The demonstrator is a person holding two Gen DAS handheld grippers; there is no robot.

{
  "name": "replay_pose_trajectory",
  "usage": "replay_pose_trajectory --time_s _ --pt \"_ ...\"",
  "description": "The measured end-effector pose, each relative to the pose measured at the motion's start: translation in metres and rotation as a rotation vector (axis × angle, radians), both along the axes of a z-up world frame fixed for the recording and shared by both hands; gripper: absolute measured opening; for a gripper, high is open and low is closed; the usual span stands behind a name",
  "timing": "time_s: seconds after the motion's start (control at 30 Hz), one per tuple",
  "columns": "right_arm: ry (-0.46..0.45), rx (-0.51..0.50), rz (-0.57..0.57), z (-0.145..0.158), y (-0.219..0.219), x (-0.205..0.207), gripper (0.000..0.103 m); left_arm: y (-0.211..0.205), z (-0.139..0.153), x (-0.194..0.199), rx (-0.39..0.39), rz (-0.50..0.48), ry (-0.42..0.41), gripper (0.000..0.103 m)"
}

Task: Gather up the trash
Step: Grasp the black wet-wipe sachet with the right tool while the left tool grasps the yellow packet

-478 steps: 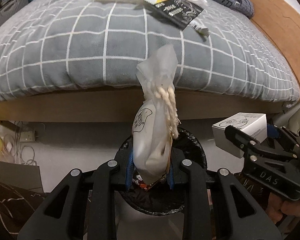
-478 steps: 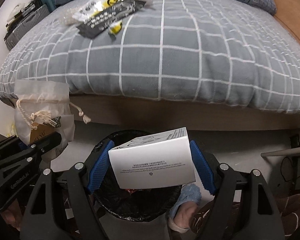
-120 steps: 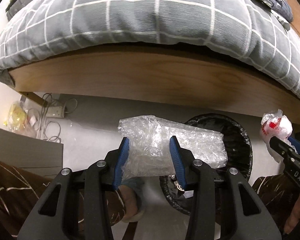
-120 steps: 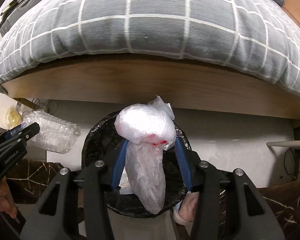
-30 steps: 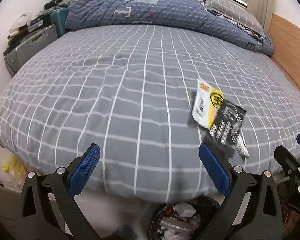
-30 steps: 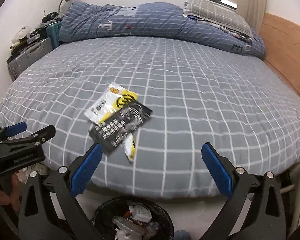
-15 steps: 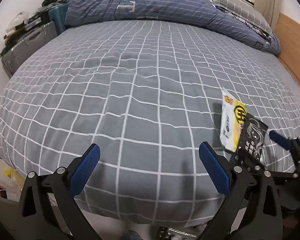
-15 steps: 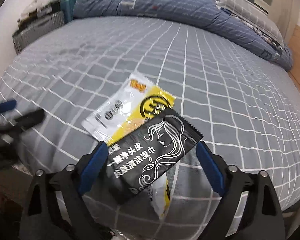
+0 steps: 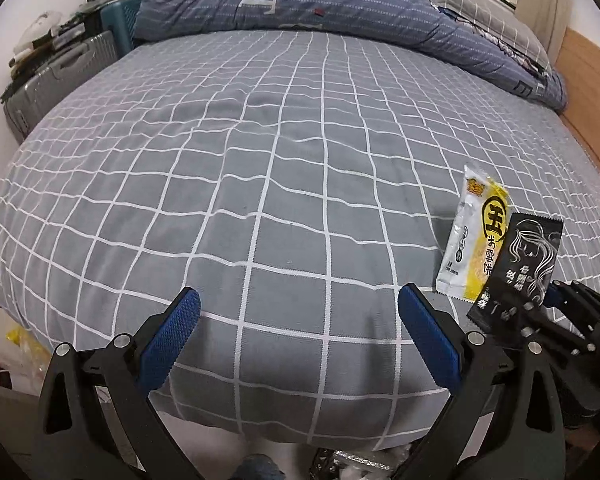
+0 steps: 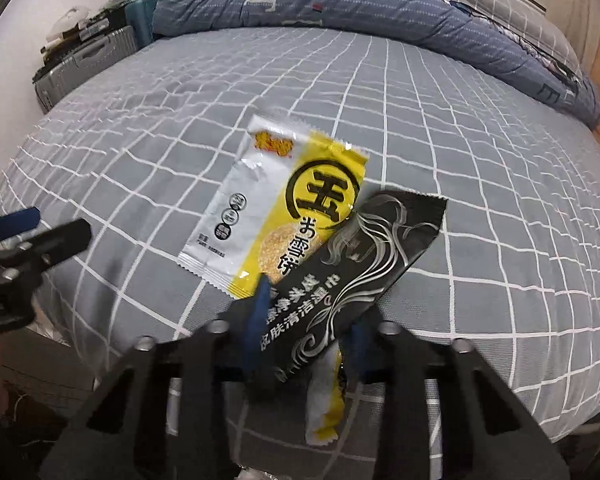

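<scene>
My right gripper is shut on a black wrapper near the front edge of the grey checked bed. A white and yellow snack wrapper lies partly under the black one, and a small yellow packet hangs below my jaws. In the left wrist view the black wrapper and the white and yellow wrapper sit at the right, with the right gripper on them. My left gripper is open and empty over the bed's front edge.
A rumpled blue duvet and a pillow lie at the far end. A grey suitcase stands left of the bed. A wooden panel runs along the right. Trash in the bin shows below the bed edge.
My right gripper has closed on the black wrapper and lifted its end slightly. The left gripper has shifted a little and stays open.
</scene>
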State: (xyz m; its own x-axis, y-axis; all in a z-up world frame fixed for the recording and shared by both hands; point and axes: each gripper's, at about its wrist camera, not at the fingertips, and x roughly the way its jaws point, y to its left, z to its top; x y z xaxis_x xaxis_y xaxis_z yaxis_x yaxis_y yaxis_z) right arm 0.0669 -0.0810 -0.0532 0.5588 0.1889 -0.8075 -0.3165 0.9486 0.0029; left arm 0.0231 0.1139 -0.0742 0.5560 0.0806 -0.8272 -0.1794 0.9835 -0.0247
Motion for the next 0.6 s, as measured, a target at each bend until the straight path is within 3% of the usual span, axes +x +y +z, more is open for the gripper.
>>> replay_pose_trajectory --time_s 0.23,0.6 --pt "-0.019 0.052 -0.01 0.017 -0.018 -0.004 0.004 -0.009 0.002 0.001 -0.001 -0.015 -0.007 0.097" --pt "-0.057 0.087 -0.063 0.041 -0.069 -0.009 0.003 -0.069 0.007 0.026 -0.068 -0.122 -0.032 0.097"
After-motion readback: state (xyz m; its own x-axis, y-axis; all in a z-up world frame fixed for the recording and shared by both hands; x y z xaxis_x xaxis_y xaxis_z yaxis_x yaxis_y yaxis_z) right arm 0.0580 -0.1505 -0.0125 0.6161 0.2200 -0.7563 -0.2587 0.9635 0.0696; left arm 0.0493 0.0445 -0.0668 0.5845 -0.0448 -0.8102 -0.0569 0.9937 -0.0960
